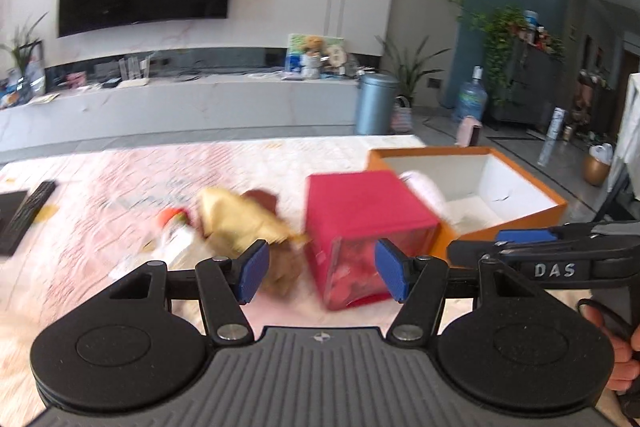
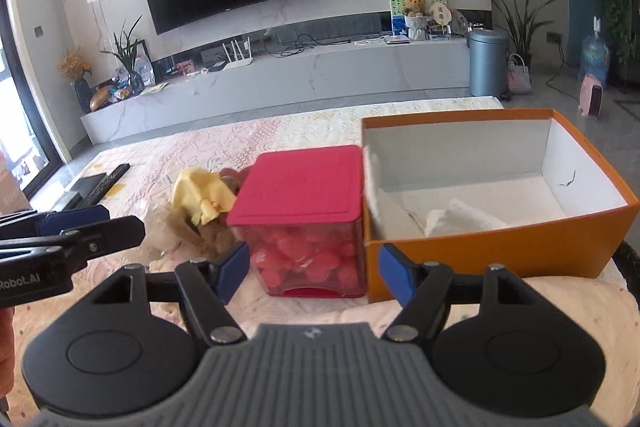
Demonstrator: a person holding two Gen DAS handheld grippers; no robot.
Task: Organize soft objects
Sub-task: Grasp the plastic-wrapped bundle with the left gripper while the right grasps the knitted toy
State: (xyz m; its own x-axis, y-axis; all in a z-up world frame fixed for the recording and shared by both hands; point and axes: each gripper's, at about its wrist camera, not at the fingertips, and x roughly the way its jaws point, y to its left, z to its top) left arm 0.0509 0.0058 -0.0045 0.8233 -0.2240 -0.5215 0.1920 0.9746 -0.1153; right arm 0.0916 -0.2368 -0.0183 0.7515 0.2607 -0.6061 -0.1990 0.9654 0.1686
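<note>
A clear cube box with a red lid (image 2: pixel 300 183), full of pink soft pieces, stands on the quilted table cover just left of an open orange box (image 2: pixel 480 259). A crumpled white soft piece (image 2: pixel 460 219) lies inside the orange box. A yellow cloth (image 2: pixel 204 193) rests on a brown plush toy (image 2: pixel 200 233) left of the cube. My right gripper (image 2: pixel 314 273) is open short of the cube, its pads clear of it. My left gripper (image 1: pixel 322 273) is open too, with the cube's (image 1: pixel 360 211) near corner showing beyond its pads. Each gripper shows in the other's view: left gripper (image 2: pixel 120 223), right gripper (image 1: pixel 480 247).
A bottle with an orange cap (image 1: pixel 176 227) lies left of the yellow cloth (image 1: pixel 236 215). Dark remotes (image 2: pixel 104 183) sit near the table's far left edge. A hand (image 1: pixel 616 347) holds the right gripper's handle. Beyond the table are a long TV bench and a grey bin (image 2: pixel 488 63).
</note>
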